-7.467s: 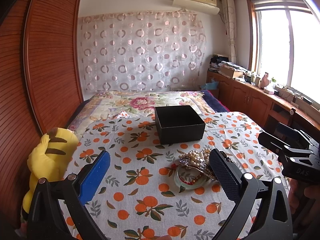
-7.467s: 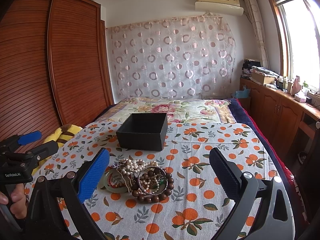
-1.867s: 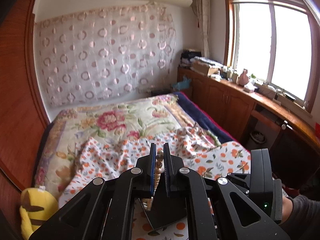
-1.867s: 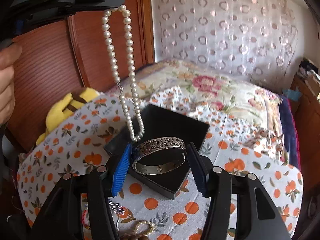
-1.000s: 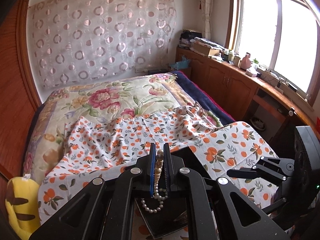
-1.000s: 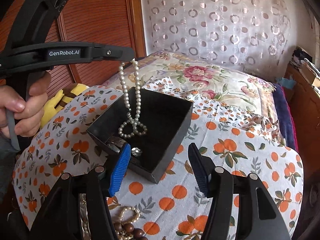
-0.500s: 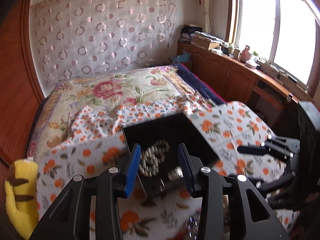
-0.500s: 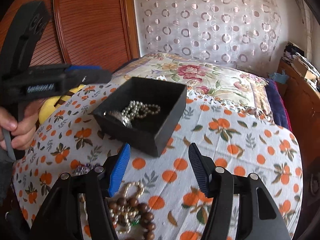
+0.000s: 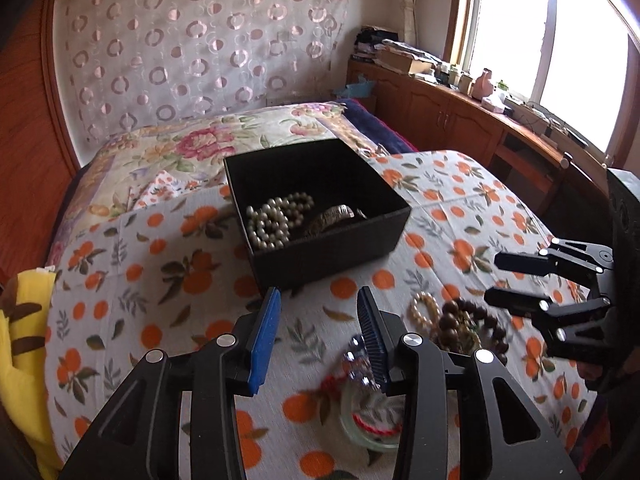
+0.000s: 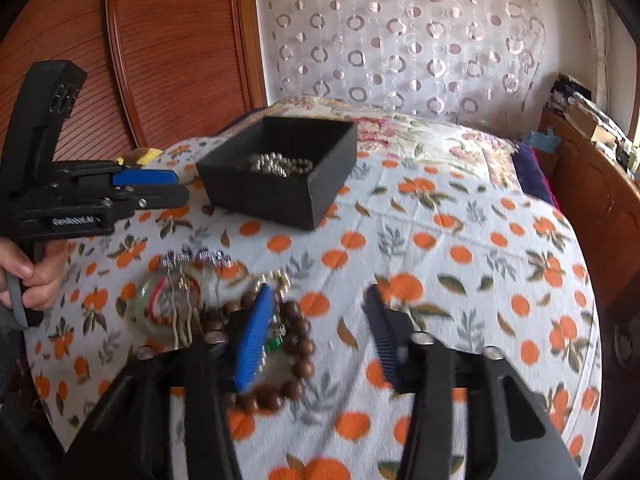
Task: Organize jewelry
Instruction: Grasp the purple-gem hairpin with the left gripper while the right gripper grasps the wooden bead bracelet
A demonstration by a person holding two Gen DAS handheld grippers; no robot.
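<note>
Left wrist view looks down into the black box on the orange-print cloth: pearl necklace coiled in the near-left part, silver bangle tilted beside it, to its right. Right wrist view sees the box side-on, so only pearl tops show, no bangle. Box sits skewed, one corner pointing toward the cams. Left gripper has empty jaws spread part way, over bare cloth just short of the box. Right gripper jaws also apart, just been closing, nothing pinched; blue pad sits over the brown bead bracelet, contact unclear w/ blur. Loose pile near it: green bangle, small pearl bracelet. Person's hand grips the left handle.
</note>
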